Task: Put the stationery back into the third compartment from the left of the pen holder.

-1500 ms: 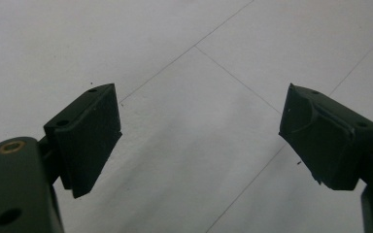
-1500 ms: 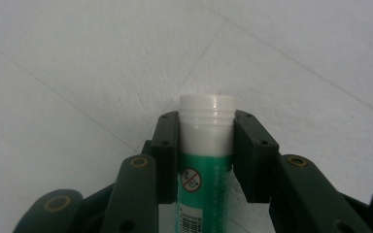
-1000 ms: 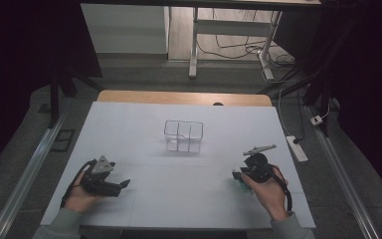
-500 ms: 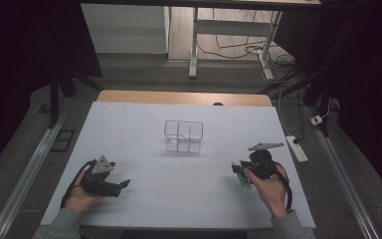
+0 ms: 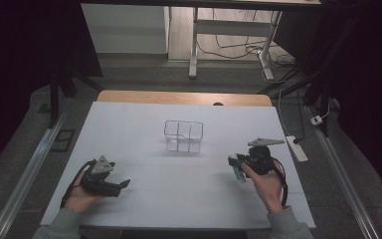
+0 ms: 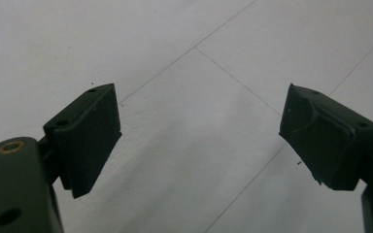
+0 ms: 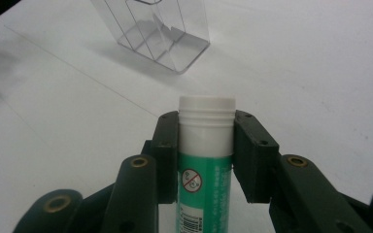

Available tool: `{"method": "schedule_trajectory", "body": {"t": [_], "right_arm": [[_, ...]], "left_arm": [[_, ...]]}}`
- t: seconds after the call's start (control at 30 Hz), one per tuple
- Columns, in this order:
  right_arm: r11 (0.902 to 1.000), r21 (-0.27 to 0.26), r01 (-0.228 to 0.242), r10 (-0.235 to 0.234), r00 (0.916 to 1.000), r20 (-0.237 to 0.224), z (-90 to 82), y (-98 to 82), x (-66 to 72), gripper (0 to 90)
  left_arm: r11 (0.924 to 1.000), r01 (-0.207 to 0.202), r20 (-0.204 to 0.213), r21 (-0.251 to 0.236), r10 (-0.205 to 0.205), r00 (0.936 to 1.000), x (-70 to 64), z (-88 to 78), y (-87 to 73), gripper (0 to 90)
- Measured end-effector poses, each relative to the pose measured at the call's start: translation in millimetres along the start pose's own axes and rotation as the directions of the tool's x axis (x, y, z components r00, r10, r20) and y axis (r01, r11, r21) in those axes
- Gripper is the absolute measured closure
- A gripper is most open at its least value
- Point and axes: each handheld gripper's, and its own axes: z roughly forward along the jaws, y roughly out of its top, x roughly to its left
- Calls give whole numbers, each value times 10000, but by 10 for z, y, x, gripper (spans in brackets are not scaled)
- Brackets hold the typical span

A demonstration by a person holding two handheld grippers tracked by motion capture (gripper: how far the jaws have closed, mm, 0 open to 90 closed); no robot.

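A: The green tube with the white ribbed cap (image 7: 205, 160), where is it?

B: Start from the left. The left gripper (image 5: 110, 182) rests low over the white worktop (image 5: 179, 199), near its left front corner, held in the person's left hand (image 5: 82, 194). Its jaws stand wide apart, released, with nothing but bare worktop between them; the left gripper view shows that too.

A: And in the middle?

B: A clear plastic organiser box with compartments (image 5: 183, 136) stands upright on the worktop, well apart from both grippers.

A: Then the tube?

B: To the right. The right gripper (image 5: 238, 164), in the person's right hand (image 5: 264, 181), is clenched on the tube (image 5: 237, 170). In the right gripper view the two black pads (image 7: 167, 155) press on it from either side just below the cap, which points toward the clear box (image 7: 155, 29).
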Motion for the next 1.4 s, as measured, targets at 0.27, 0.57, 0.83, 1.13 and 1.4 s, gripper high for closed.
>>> {"method": "schedule_trajectory", "body": {"t": [0.27, 0.57, 0.83, 1.13, 1.4], "right_arm": [[9991, -414, 100, -112, 9996, -274, 30, 34, 2, 650], [9953, -935, 234, -272, 9989, -390, 23, 109, 38, 650], [9931, -1157, 197, -255, 9985, -489, 30, 167, 38, 650], [9875, -1560, 235, -314, 9983, -489, 47, 277, 76, 650], [9827, -1828, 290, -393, 9978, -530, 71, 362, 124, 650]], "left_arm": [[10000, -7, -1, 13, 7, 10000, -5, 3, 0, 144], [10000, -3, -4, 33, 3, 10000, -4, 7, 0, 144], [10000, 4, -21, 28, -4, 10000, -4, 4, 0, 143], [10000, 20, -23, 22, -20, 10000, -3, 3, 1, 143], [10000, 24, -10, 17, -24, 10000, -3, 2, 1, 143]]}}
